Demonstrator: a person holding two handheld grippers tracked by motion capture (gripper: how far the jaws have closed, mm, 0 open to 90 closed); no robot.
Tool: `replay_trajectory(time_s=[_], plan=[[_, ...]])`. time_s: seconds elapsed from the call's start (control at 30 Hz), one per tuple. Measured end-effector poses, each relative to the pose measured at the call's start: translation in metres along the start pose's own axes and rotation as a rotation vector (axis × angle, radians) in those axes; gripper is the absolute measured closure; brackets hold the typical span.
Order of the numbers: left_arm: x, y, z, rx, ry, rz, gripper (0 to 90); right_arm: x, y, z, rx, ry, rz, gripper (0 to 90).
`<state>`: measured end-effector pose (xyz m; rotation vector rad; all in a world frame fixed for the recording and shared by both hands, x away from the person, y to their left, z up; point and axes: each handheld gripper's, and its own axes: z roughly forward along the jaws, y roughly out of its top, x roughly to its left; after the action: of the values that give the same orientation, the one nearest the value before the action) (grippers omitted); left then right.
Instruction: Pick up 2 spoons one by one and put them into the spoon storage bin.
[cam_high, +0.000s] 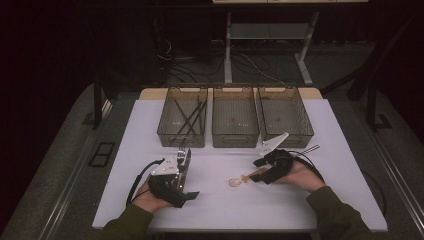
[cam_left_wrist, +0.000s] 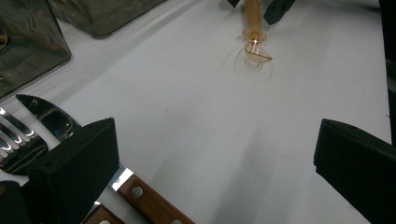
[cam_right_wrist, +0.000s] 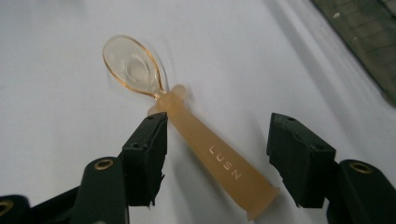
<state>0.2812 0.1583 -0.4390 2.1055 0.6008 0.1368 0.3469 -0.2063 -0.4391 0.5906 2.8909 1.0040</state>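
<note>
The right gripper is straddling the amber plastic spoon with jaws wide, handle lying diagonally between them, nearly touching one pad; centering before squeezing should be preventing twist.

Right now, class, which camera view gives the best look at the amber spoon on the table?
The right gripper view: the amber spoon lies close up between the open right tongs, clear bowl and lettered handle sharp. The left gripper view shows it far off, handle cut by the edge. The high view shows it small beside the right tongs.
</note>
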Motion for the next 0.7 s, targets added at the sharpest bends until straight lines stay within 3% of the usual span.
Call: replay_trajectory(time_s=[0.2,0.43,0.7], plan=[[-0.0002,-0.0001,0.0004,0.002,-0.002,0.001,0.0,0.0002,-0.0025,0.0002,0.01,-0.009,-0.019,43.7],[-0.0003,-0.0001,0.0007,0.004,-0.003,0.001,0.0,0.0061,-0.0037,0.0001,0.018,-0.042,-0.099,51.1],[-0.0005,-0.0001,0.0009,0.003,-0.005,-0.001,0.0,0.0089,-0.0042,-0.0024,0.03,-0.034,-0.123,59.1]])
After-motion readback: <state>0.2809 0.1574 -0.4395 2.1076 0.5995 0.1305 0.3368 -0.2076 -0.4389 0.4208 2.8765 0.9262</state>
